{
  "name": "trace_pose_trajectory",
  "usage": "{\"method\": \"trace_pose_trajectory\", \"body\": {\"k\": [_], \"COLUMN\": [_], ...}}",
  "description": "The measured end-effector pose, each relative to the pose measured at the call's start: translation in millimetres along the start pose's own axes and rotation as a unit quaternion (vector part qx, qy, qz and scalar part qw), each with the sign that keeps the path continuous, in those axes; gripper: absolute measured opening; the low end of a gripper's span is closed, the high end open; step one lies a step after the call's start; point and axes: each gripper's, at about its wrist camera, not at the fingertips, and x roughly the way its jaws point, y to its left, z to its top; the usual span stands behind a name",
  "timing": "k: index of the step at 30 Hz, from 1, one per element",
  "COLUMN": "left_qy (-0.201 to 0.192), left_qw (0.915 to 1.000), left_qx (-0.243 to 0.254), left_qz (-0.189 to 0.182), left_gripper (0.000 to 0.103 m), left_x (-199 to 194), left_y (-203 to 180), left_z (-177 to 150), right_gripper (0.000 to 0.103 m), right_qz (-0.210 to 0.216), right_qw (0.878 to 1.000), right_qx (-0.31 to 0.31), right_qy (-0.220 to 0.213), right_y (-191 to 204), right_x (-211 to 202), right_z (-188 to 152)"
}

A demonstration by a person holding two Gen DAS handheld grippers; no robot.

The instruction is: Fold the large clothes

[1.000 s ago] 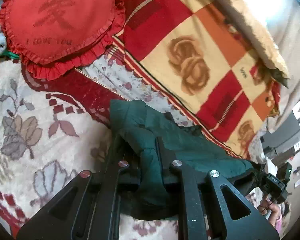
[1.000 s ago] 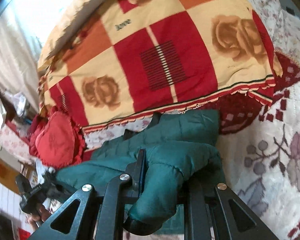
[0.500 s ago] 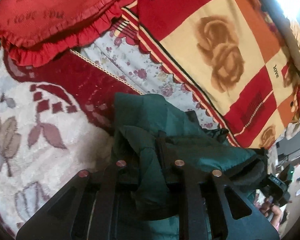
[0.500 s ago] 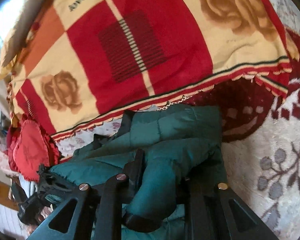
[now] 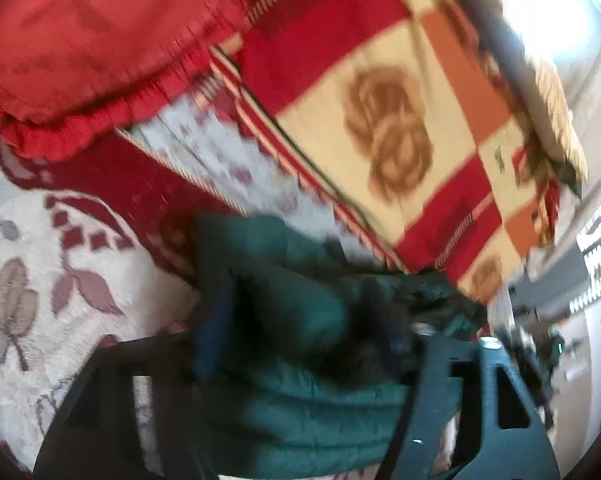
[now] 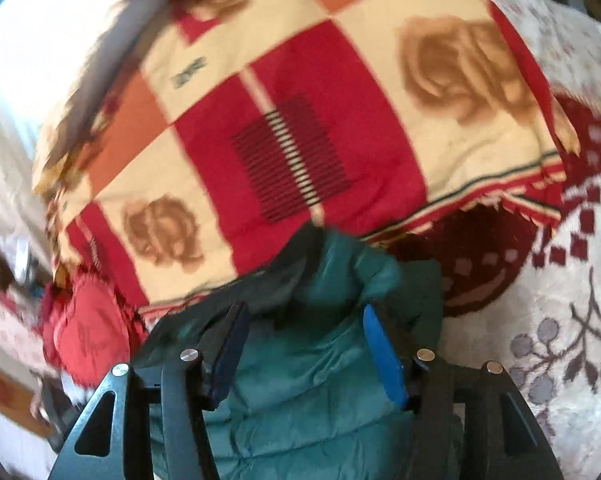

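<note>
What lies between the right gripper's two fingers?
In the right wrist view, the green jacket bulges up between the opening right gripper's blue pads.

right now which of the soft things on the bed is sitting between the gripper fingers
The dark green padded jacket; it alone lies between the opening jaws of both grippers. The red frilled cushion and the red-and-cream checked blanket lie farther off.

Floral cream-and-maroon bedspread (image 5: 40,280) lower left, checked red, cream and orange rose blanket (image 5: 380,120) centre, red frilled cushion (image 5: 100,40) upper left, bright window (image 5: 548,8) upper right.

Red ruffled cushion (image 5: 100,40), checked rose blanket (image 6: 292,128), floral bedspread (image 5: 40,280)
</note>
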Motion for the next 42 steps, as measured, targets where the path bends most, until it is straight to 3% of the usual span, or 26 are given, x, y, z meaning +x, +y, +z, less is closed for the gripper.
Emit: {"method": "trace_pose_trajectory", "body": {"k": [1, 3, 8, 12, 16, 20, 22, 27, 32, 37, 42], "left_qy": [-0.015, -0.033, -0.005, 0.013, 0.026, 0.035, 0.036, 0.004, -0.009, -0.025, -0.033], "left_qw": [0.9999, 0.9993, 0.9970, 0.9846, 0.9762, 0.9850, 0.9875, 0.9806, 0.9772, 0.9733, 0.9666], "left_qx": [-0.006, -0.007, 0.042, 0.094, 0.105, 0.056, 0.036, 0.082, 0.098, 0.114, 0.144], "left_qz": [0.005, 0.016, 0.065, 0.147, 0.188, 0.160, 0.149, 0.178, 0.188, 0.198, 0.209], "left_gripper": [0.082, 0.082, 0.082, 0.082, 0.085, 0.091, 0.092, 0.092, 0.092, 0.091, 0.091], "left_x": [-4, -7, 26, 69, 96, 108, 111, 107, 95, 79, 69], "left_y": [1, -3, -20, -26, -12, 13, 23, 8, -3, -14, -29], "left_z": [0, -2, -16, -32, -38, -37, -39, -49, -53, -61, -71], "right_gripper": [0.057, 0.057, 0.057, 0.057, 0.057, 0.059, 0.060, 0.060, 0.061, 0.067, 0.067], "right_qz": [-0.008, -0.029, -0.039, -0.081, -0.101, -0.101, -0.101, -0.097, -0.070, -0.104, -0.158], "right_qw": [1.000, 0.996, 0.983, 0.968, 0.967, 0.969, 0.969, 0.971, 0.982, 0.978, 0.974], "right_qx": [-0.027, -0.085, -0.172, -0.229, -0.220, -0.204, -0.208, -0.203, -0.169, -0.183, -0.161], "right_qy": [0.010, 0.021, 0.051, 0.065, 0.082, 0.099, 0.090, 0.082, 0.044, -0.004, 0.020], "right_y": [11, 35, 80, 102, 93, 77, 76, 73, 71, 55, 16], "right_x": [3, 12, 60, 108, 147, 174, 176, 167, 111, 69, 78], "right_z": [-3, -8, -38, -52, -50, -56, -61, -64, -55, -55, -59]}}
